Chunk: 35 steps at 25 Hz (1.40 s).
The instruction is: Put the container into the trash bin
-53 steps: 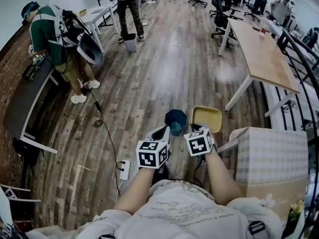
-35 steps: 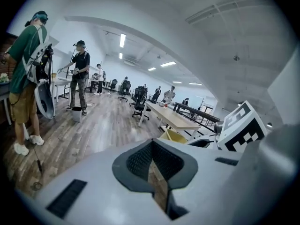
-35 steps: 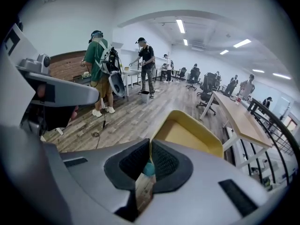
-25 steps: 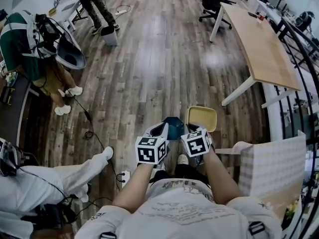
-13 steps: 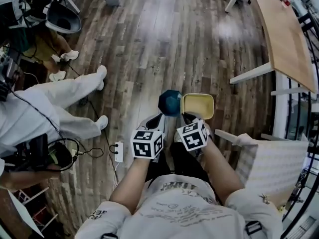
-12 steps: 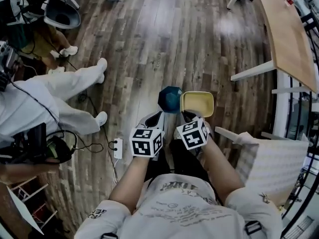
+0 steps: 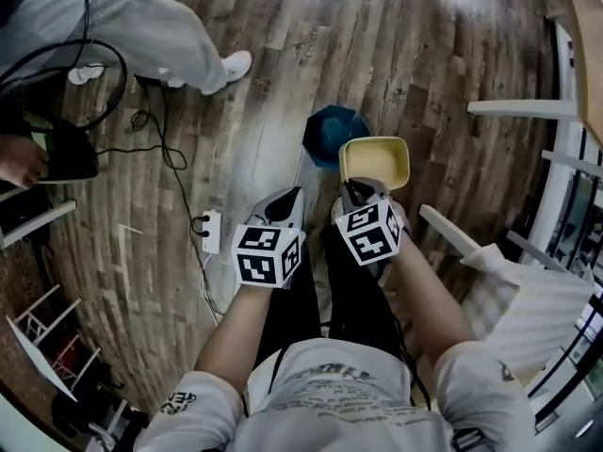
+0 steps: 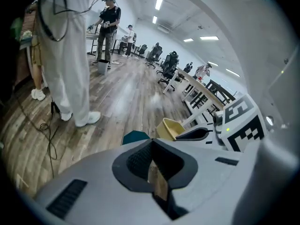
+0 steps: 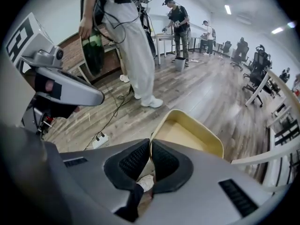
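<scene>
Gripping the rim of one yellow container [image 7: 375,158], the right tongs [image 7: 355,194] are clamped shut on its near edge, with the thin wall pinched between both dark pads. The container is a rounded rectangular tub, open side up and empty. It hangs above the wooden floor [image 7: 283,26], carried by that one grip alone.

One trash bin [image 7: 330,132], dark teal, stands on the floor just beside the container, on its left in the head view. The container's corner overlaps the bin's edge in that view. It is not inside the bin.

Left tongs [image 7: 285,205]: closed, pad tips touching, nothing between them. They sit level with the right pair, near the bin but apart from it. Floor shows through the gap behind the tips in the left gripper view.

Marker cubes: two, one per tool [image 7: 267,255] [image 7: 370,234].

One white power strip [image 7: 211,232] lies on the floor to the left of the left tongs, with black cables [image 7: 165,144] running from it.

One bystander in pale trousers [image 7: 141,22] stands close by, one white shoe [image 7: 236,64] showing in the head view. White table legs [image 7: 518,109] stand to the right.
</scene>
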Available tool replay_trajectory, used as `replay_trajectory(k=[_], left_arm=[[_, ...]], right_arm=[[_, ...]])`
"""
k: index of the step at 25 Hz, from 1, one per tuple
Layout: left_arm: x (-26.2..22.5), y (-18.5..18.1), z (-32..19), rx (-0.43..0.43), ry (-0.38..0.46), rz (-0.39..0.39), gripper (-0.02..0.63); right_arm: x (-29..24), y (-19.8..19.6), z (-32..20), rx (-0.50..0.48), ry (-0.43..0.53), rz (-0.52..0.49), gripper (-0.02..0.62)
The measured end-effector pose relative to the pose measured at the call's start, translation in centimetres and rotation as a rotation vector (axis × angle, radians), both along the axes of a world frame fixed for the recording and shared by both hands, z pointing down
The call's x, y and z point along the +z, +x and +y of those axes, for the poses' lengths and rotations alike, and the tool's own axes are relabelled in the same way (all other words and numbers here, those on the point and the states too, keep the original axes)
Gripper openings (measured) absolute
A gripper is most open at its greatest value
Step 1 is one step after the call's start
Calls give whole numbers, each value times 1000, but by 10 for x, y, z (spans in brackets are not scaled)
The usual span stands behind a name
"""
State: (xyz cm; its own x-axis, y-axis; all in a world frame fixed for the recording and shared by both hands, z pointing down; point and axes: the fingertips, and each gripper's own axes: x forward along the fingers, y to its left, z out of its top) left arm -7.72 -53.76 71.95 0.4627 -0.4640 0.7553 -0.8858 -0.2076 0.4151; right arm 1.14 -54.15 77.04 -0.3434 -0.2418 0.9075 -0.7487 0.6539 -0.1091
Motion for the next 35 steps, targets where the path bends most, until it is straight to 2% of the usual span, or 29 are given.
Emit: replay_trajectory(k=[9, 13, 18, 29, 35], left_arm=[[92, -29, 13, -52, -70, -11, 5], [109, -37, 22, -30, -97, -21, 5], [119, -42, 29, -18, -121, -19, 5], [129, -55, 29, 11, -149, -4, 5], [138, -54, 25, 44, -161, 3, 5]], right_arm=[[120, -35, -11, -97, -17, 10, 17], [165, -47, -9, -151, -28, 56, 17], [209, -57, -18, -155, -33, 57, 17], [244, -67, -30, -120, -85, 84, 17], [256, -63, -38, -86, -70, 122, 35]])
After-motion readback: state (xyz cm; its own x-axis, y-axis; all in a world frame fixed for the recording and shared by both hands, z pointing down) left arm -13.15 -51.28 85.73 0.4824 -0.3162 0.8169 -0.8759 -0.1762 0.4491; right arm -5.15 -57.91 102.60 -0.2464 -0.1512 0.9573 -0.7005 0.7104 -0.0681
